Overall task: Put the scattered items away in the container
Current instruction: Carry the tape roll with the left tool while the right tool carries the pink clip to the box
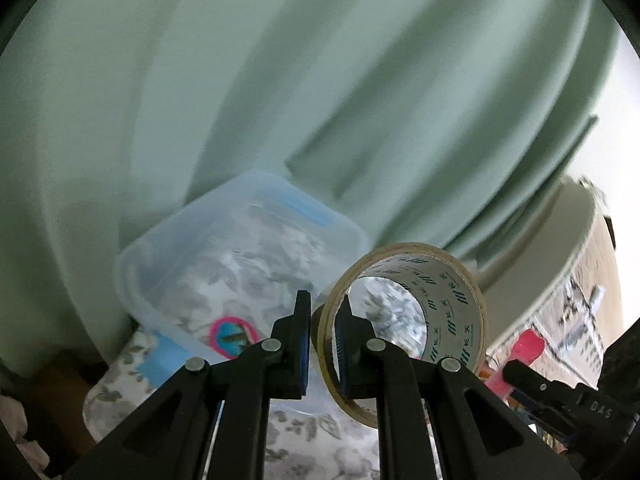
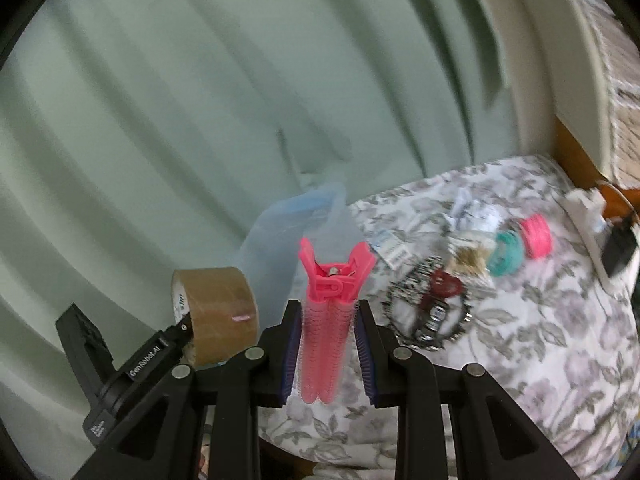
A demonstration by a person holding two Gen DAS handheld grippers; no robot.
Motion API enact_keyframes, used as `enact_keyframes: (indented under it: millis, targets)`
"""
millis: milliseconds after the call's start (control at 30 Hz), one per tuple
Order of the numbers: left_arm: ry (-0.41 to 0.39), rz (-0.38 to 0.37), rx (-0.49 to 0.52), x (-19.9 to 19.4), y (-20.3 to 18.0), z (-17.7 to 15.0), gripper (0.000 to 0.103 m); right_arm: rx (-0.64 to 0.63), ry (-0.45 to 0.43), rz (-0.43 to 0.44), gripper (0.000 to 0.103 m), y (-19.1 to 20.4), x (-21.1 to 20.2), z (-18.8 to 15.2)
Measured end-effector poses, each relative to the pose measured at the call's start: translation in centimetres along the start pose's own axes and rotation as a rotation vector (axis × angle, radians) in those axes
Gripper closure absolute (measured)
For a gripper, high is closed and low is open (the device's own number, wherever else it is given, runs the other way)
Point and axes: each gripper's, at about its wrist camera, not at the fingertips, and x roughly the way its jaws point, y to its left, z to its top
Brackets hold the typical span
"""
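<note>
Both grippers' fingers point(image 1: 303, 344) point(image 2: 366, 356) clamped, loaded.

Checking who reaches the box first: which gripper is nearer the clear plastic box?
Left. The left gripper, holding the tape roll, sits just before the box; the right gripper, holding the pink clip, is farther back beside it.

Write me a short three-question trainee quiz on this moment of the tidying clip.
1. True or false: the left tool grips the brown tape roll by its wall, one finger inside the ring.
2. What does the right tool hold? A) a teal roller B) a pink hair-roller clip C) a key
3. Fill in: the clear plastic container stands on the ____-patterned cloth.

Key: 1 true; 2 B, the pink hair-roller clip; 3 floral.
</note>
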Motion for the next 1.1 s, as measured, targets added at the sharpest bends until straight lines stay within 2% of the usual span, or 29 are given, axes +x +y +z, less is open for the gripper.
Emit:
enact_keyframes:
  millis: [267,533,800,1100]
  targets:
    - [-0.018,0.033,-0.047,0.2,3.2,0.8,0.092,-0.074,0.058,0.024,0.074,3.3,3.8,0.6]
    - [-0.015,0.059,-0.081,1.0,5.4,1.5,0.092,-0.128,0.059,0.035,0.074,5.3,6.2,1.9]
    - [-0.011,0.079,-0.098,1.5,6.8,1.8,0.092,-0.175,0.077,0.057,0.074,6.9,8.9,2.4]
    - [0.007,0.089,-0.112,2.3,7.7,2.0,0.092,-0.197,0.150,0.064,0.074,7.2,12.4,1.9]
